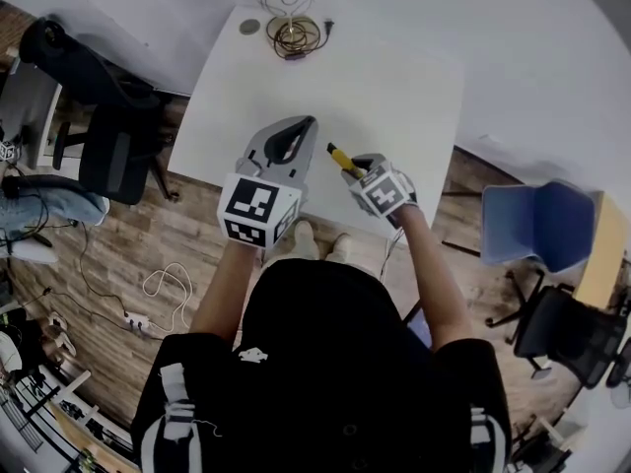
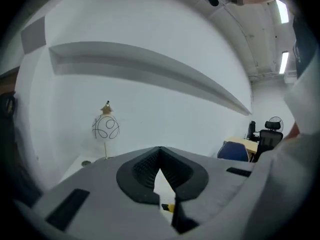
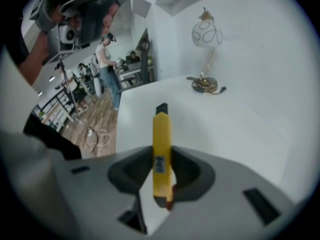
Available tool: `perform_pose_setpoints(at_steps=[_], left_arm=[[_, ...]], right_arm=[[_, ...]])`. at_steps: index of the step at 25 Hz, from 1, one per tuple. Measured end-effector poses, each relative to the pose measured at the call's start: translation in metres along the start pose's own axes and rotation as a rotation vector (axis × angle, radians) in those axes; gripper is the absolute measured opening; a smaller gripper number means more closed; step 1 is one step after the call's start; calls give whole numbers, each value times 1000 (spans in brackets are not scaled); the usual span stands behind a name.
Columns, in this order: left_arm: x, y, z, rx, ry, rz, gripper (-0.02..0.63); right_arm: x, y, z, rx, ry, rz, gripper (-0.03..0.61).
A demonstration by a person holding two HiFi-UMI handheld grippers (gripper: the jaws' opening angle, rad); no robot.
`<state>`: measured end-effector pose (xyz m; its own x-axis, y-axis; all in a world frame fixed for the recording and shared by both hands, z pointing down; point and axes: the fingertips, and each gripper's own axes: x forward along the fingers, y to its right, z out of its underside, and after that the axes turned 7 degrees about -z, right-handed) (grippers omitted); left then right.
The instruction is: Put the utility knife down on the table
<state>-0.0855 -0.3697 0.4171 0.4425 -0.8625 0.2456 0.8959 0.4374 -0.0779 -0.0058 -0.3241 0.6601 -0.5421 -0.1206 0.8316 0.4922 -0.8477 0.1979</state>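
The yellow utility knife [image 1: 342, 159] with a black tip sticks forward out of my right gripper [image 1: 357, 168], which is shut on its body. It hangs above the near part of the white table [image 1: 394, 87]. In the right gripper view the utility knife [image 3: 161, 154] stands upright between the two pads of the right gripper [image 3: 161, 159], with its tip aimed at the table top. My left gripper [image 1: 308, 126] hovers just to the left, its jaws shut with nothing in them. The left gripper [image 2: 160, 151] looks over the table toward a white wall.
A wire-globe lamp [image 1: 288, 8] with a coiled cable and a small round disc [image 1: 249, 27] sit at the table's far edge. A blue chair [image 1: 537, 223] stands at the right and a black office chair [image 1: 108, 136] at the left. Cables [image 1: 163, 299] lie on the wood floor.
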Motion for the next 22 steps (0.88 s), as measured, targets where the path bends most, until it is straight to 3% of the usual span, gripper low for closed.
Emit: perform_pose_setpoints(at_steps=[9, 17, 22], left_arm=[[1, -5, 11, -5, -24, -13, 15], [0, -6, 17, -11, -40, -21, 15], [-2, -10, 21, -12, -50, -29, 15]], right_arm=[[29, 27, 42, -121, -193, 37, 135], [37, 55, 53, -340, -368, 102, 135], [46, 55, 62, -398, -431, 100, 135]])
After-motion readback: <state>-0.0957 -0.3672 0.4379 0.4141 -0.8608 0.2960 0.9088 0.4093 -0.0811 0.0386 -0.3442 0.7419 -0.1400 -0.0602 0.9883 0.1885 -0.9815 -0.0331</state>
